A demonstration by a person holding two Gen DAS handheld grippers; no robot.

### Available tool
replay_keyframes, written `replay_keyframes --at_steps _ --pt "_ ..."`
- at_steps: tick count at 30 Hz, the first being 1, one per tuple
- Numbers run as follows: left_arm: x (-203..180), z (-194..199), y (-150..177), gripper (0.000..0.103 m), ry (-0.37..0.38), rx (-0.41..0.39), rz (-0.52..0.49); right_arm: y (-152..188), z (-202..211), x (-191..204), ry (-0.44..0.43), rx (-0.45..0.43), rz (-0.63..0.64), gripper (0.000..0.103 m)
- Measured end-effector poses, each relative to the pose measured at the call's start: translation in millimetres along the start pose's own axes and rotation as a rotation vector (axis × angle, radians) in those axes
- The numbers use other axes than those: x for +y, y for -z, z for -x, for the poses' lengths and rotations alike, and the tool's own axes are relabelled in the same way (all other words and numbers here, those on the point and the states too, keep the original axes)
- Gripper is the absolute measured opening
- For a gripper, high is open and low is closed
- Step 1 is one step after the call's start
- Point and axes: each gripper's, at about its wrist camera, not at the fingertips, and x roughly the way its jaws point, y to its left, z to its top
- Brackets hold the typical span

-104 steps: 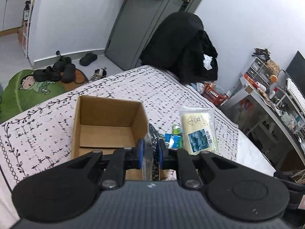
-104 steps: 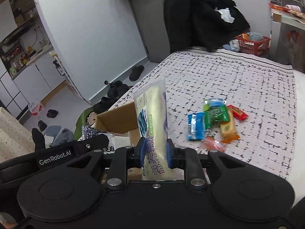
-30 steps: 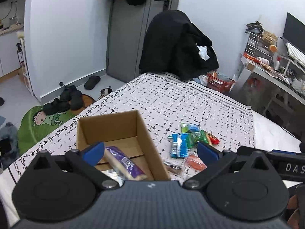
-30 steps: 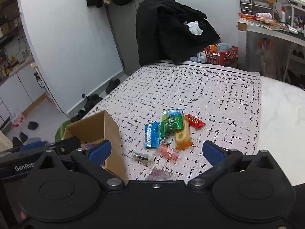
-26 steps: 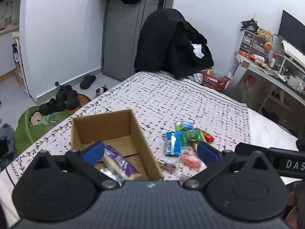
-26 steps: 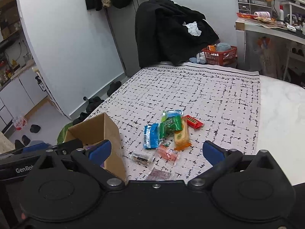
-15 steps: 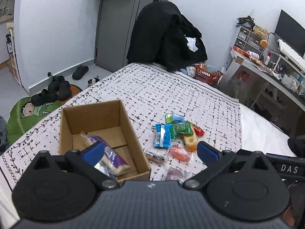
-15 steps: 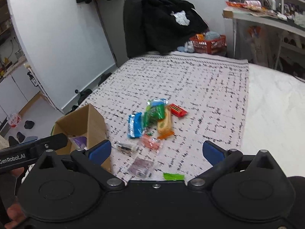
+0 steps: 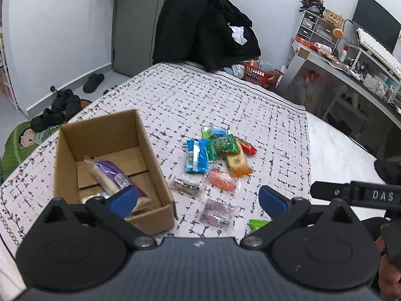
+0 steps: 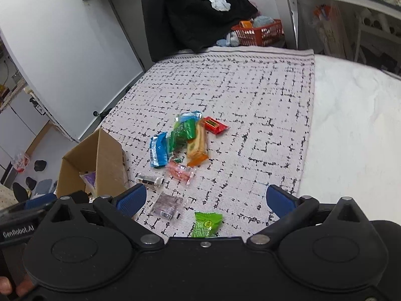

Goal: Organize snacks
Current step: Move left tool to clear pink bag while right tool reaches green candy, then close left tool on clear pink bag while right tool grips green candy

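An open cardboard box (image 9: 110, 135) (image 10: 100, 155) sits on the patterned cloth and holds a purple packet (image 9: 112, 173) and a pale cake bag. Right of it lie several loose snacks: a blue packet (image 9: 196, 155) (image 10: 158, 151), a green packet (image 9: 221, 143), an orange bar (image 9: 238, 163) (image 10: 196, 148), a red packet (image 9: 246, 146) (image 10: 214, 125), a pink packet (image 9: 221, 180), a clear dark one (image 9: 185, 185), a purple-grey one (image 9: 216, 213) (image 10: 166, 204) and a light green one (image 10: 205, 224). My left gripper (image 9: 198, 199) is open and empty above the near snacks. My right gripper (image 10: 204, 198) is open and empty above the light green packet.
The patterned cloth (image 9: 225, 100) covers a white marble table (image 10: 351, 125). A chair draped with black clothes (image 9: 205, 25) stands at the far end. A red basket (image 9: 263, 74) and a desk (image 9: 351, 70) are to the right; shoes (image 9: 57, 107) lie on the floor at the left.
Both grippers let go of their packets into the box and opened, then pulled back and rose. More of the near snacks has come into view.
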Motion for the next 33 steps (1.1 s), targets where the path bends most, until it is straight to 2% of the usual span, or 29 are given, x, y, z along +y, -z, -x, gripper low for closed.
replay_keyframes --at_steps 5,8,13,16,20,24,25,28,33 --pt "-1.1 -9.0 6.4 0.100 0.004 0.032 0.002 1.4 -10.9 -5.2 -0.006 0.033 -0.014 0.102" --pt "-2.6 -16.2 11.7 0.097 0.009 0.054 -0.001 3.4 -21.7 -5.2 -0.010 0.066 -0.021 0.096" --pt "-1.8 -30.6 18.3 0.085 0.014 0.090 0.015 7.2 -41.8 -10.6 0.024 0.137 -0.069 0.079" --pt "0.1 -39.1 21.6 0.074 0.023 0.109 0.024 10.5 -53.2 -13.1 0.039 0.172 -0.088 0.071" --pt "-0.1 -50.4 26.1 0.063 0.036 0.140 0.020 16.5 -71.1 -12.9 0.052 0.224 -0.107 0.066" --pt "1.0 -60.9 31.9 0.055 0.042 0.171 0.021 23.2 -90.1 -6.5 0.057 0.284 -0.103 0.051" --pt "1.5 -63.9 33.2 0.054 0.043 0.175 0.022 25.1 -95.0 -5.5 0.058 0.300 -0.104 0.047" --pt "2.9 -71.9 37.2 0.054 0.052 0.181 0.025 30.2 -108.3 -7.5 0.055 0.342 -0.126 0.047" --pt "1.3 -82.4 40.3 0.054 0.066 0.187 0.020 35.5 -116.6 -12.1 0.019 0.361 -0.156 0.040"
